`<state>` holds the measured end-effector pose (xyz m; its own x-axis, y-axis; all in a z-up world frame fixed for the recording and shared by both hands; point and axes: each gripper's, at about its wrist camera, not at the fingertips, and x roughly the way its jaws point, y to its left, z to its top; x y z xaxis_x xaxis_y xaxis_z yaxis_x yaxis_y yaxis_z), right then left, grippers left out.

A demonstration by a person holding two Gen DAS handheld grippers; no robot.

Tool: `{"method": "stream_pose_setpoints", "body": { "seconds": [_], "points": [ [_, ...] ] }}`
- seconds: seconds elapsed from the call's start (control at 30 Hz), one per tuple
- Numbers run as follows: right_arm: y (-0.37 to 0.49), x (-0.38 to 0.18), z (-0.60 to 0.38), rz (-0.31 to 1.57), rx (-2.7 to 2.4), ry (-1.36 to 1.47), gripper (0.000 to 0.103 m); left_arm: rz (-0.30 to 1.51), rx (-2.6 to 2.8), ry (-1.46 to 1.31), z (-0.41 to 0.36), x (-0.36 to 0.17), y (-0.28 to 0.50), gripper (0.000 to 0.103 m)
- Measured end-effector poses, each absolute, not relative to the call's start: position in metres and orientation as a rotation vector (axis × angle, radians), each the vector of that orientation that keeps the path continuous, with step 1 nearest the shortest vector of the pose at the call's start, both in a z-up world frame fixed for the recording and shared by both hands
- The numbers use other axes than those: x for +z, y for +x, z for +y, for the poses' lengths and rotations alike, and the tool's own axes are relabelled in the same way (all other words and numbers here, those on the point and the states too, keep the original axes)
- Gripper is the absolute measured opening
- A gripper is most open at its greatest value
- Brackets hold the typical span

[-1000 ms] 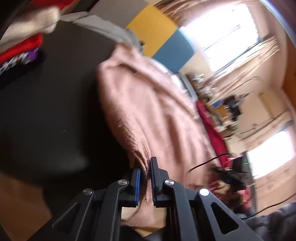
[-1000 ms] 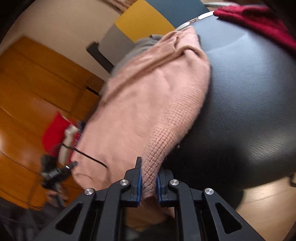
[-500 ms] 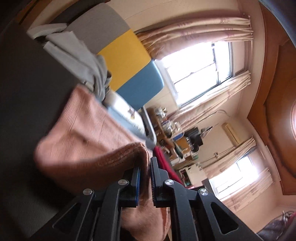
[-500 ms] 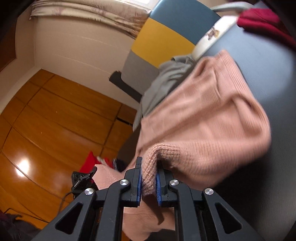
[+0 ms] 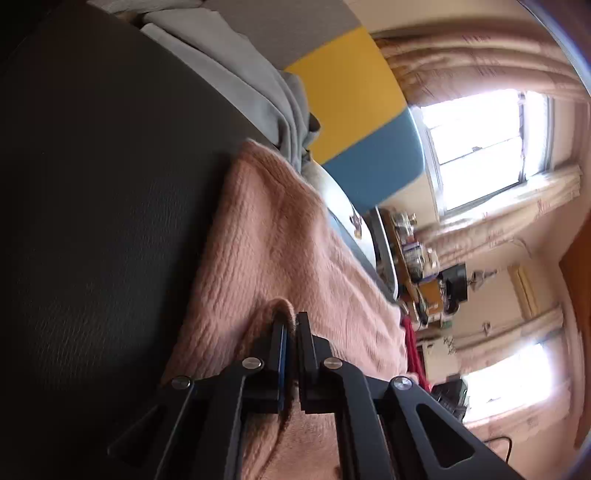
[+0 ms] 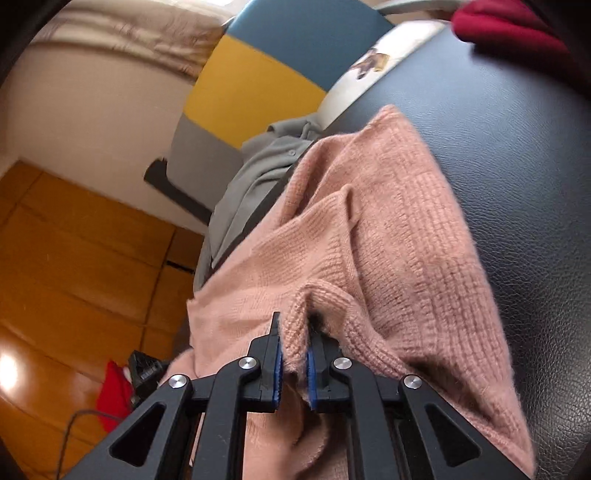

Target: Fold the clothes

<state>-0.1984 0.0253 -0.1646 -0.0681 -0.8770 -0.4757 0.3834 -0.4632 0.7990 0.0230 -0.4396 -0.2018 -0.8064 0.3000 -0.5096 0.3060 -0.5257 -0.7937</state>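
Pink knit sweater mid-fold, both grippers pinching its folded-over edge.

In the left wrist view, the left gripper (image 5: 291, 332) has its jaws pressed together on a ribbed edge of the pink knit sweater (image 5: 269, 236), which spreads toward 12 o'clock across the black leather surface (image 5: 96, 177); a grey garment (image 5: 236, 70) lies beyond at 11 o'clock. In the right wrist view, the right gripper (image 6: 293, 343) pinches a bunched ridge of the sweater (image 6: 388, 236), with the grey garment (image 6: 258, 173) at 11 o'clock and a red garment (image 6: 506, 26) at 1 o'clock. One fold appears nearly laid over; the blurred far hem leaves that uncertain. Releasing, smoothing and further folds remain.
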Motion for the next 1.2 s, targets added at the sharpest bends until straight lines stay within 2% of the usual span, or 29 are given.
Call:
{"method": "stream_pose_setpoints", "body": {
  "seconds": [0.07, 0.3, 0.43, 0.6, 0.83, 0.9, 0.97, 1.07, 1.13, 1.2],
  "points": [
    [-0.188, -0.163, 0.028, -0.534, -1.676, 1.261, 0.008, 1.524, -2.569, 0.979, -0.430, -0.204, 0.042, 0.003],
    [-0.132, -0.164, 0.072, -0.513, -1.639, 1.317, 0.008, 1.496, -2.548, 1.011, -0.393, -0.199, 0.112, 0.003],
    [-0.115, -0.154, 0.077, -0.502, -1.634, 1.302, 0.016, 1.450, -2.568, 1.006, -0.374, -0.179, 0.142, 0.003],
    [-0.103, -0.124, 0.062, -0.489, -1.566, 1.217, 0.016, 1.576, -2.619, 0.844, -0.376, -0.145, 0.162, 0.003],
    [-0.120, -0.083, 0.063, -0.717, -1.517, 1.021, 0.016, 1.703, -2.623, 0.668, -0.400, -0.118, 0.141, 0.003],
    [-0.145, -0.089, 0.059, -0.789, -1.603, 1.034, 0.016, 1.782, -2.526, 0.612, -0.418, -0.127, 0.129, 0.003],
    [-0.169, -0.112, 0.056, -0.864, -1.660, 1.106, 0.016, 1.814, -2.371, 0.679, -0.437, -0.149, 0.108, 0.003],
    [-0.189, -0.154, 0.050, -0.953, -1.643, 1.260, 0.027, 1.828, -2.201, 0.792, -0.449, -0.184, 0.092, 0.004],
    [-0.193, -0.166, 0.051, -0.993, -1.625, 1.268, 0.027, 1.836, -2.126, 0.833, -0.454, -0.201, 0.087, 0.006],
    [-0.191, -0.163, 0.056, -1.026, -1.580, 1.221, 0.040, 1.842, -2.151, 0.782, -0.453, -0.199, 0.093, 0.009]
  ]
}}
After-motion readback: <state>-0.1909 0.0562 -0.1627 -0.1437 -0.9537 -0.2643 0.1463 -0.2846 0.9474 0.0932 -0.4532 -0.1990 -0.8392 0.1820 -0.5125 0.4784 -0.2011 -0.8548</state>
